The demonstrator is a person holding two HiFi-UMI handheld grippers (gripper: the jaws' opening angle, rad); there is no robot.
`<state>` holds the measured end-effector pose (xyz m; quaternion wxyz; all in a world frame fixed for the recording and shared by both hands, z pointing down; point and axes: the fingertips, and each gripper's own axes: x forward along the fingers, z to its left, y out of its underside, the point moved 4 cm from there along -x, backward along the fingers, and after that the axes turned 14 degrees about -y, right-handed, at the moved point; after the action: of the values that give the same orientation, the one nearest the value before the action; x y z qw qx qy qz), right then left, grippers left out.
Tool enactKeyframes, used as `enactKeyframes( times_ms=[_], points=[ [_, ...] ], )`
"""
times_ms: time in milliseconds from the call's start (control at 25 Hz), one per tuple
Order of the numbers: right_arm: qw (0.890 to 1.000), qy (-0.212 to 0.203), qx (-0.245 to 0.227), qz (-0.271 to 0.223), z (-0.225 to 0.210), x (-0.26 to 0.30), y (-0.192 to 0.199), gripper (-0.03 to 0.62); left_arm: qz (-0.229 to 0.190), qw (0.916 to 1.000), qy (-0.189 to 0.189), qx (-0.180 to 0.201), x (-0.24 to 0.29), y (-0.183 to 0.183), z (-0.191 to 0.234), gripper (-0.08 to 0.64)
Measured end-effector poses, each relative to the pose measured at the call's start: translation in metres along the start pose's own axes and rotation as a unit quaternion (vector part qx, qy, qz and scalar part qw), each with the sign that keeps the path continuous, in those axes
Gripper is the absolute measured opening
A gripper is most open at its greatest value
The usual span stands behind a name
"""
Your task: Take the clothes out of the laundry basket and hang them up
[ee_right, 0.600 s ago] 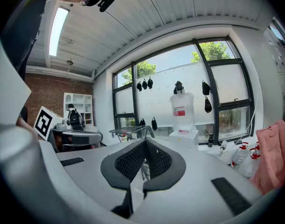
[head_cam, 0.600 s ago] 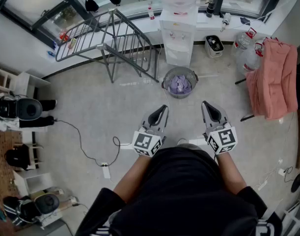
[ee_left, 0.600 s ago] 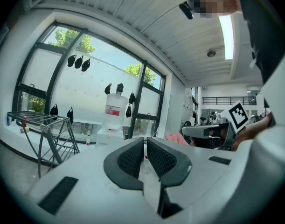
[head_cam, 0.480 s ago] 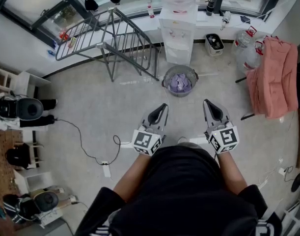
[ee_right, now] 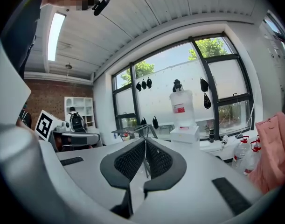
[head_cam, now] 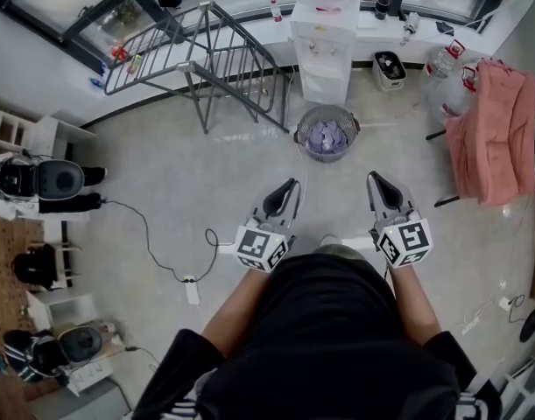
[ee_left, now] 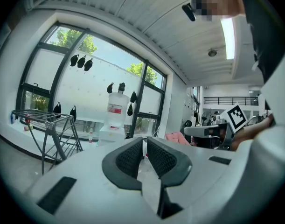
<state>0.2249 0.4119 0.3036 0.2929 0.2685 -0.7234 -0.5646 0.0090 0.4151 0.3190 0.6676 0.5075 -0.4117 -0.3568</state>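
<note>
Jaws together, empty; left gripper (head_cam: 292,184), right gripper (head_cam: 373,178)

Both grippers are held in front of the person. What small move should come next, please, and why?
Probably bring the right gripper forward toward the laundry basket, opening its jaws on the way. Both it and the left gripper are shut on nothing and well short of the basket, and the purple clothes lie inside it, not yet taken out.

Before me the floor (head_cam: 241,178) is free up to the basket (head_cam: 327,156); the drying rack (head_cam: 158,49) stands at its left, the water dispenser (head_cam: 324,52) just behind it.
</note>
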Motion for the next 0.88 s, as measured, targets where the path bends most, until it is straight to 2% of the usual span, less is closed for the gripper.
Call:
enactKeyframes(
  times_ms=[160,240,320,400,600,880],
  points=[
    [1.0,-0.001,-0.005,0.013,-0.003,-0.008,0.007,0.002,0.021,0.9997,0.011,-0.011,-0.005,0.013,0.003,0.034],
    [1.0,-0.006,-0.009,0.023,-0.005,-0.012,0.008,0.011,0.037,0.999,0.019,-0.014,-0.006,0.019,0.003,0.111],
    [0.999,-0.012,-0.01,0.033,-0.009,-0.015,0.01,0.112,0.044,0.9988,0.018,-0.013,-0.007,0.023,0.003,0.142],
    [0.999,-0.015,-0.008,0.04,-0.012,-0.02,0.014,0.155,0.047,0.9987,0.01,-0.014,-0.009,0.027,0.003,0.181],
    [0.999,-0.016,0.006,0.035,-0.013,-0.029,0.023,0.156,0.049,0.9985,-0.012,-0.018,-0.017,0.033,0.006,0.19],
    [0.997,-0.039,0.04,0.05,-0.011,-0.025,0.053,0.158,0.067,0.9967,-0.041,-0.02,-0.028,0.046,0.017,0.19]
  ],
)
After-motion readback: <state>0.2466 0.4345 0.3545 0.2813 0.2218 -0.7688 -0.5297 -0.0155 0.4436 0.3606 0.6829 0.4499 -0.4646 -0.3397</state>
